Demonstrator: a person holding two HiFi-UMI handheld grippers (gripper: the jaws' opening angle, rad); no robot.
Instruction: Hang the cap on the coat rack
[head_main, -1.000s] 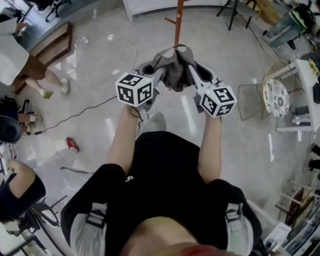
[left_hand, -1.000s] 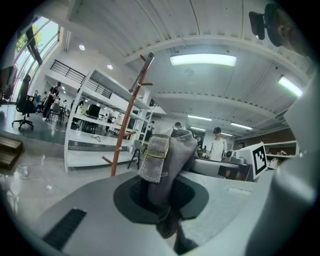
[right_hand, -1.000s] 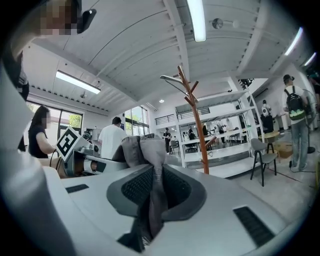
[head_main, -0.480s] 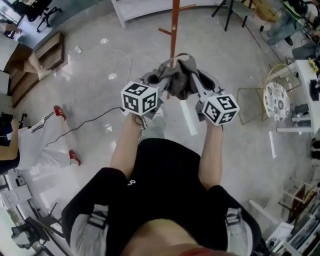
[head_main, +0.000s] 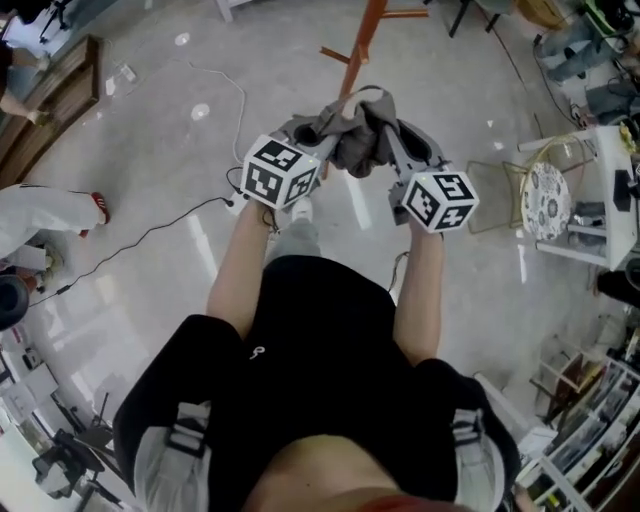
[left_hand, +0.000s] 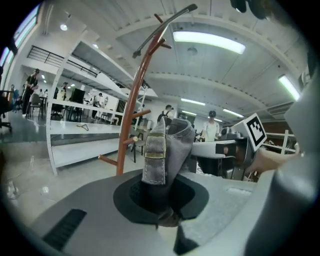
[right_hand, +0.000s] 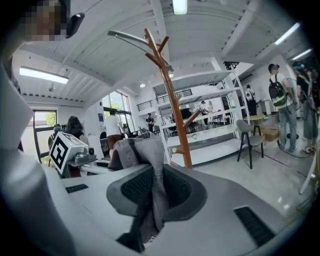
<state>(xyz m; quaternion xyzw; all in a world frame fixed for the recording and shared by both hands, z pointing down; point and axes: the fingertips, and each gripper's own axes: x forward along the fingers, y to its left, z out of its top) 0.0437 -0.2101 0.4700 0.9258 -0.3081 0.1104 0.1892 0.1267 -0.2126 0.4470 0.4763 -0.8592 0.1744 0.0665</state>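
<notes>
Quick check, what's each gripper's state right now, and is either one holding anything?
The left gripper: closed, holding the cap at its strap.
The right gripper: closed, holding the cap's fabric.

1. We see a thin black cable (head_main: 150, 235) trailing over the pale glossy floor (head_main: 480, 90)
2. At our right sits a round white patterned disc (head_main: 552, 195)
3. A grey chair with dark legs (right_hand: 248, 136) stands before long white shelving (right_hand: 215, 120)
4. Above us glows a long white ceiling light (left_hand: 209, 41)
</notes>
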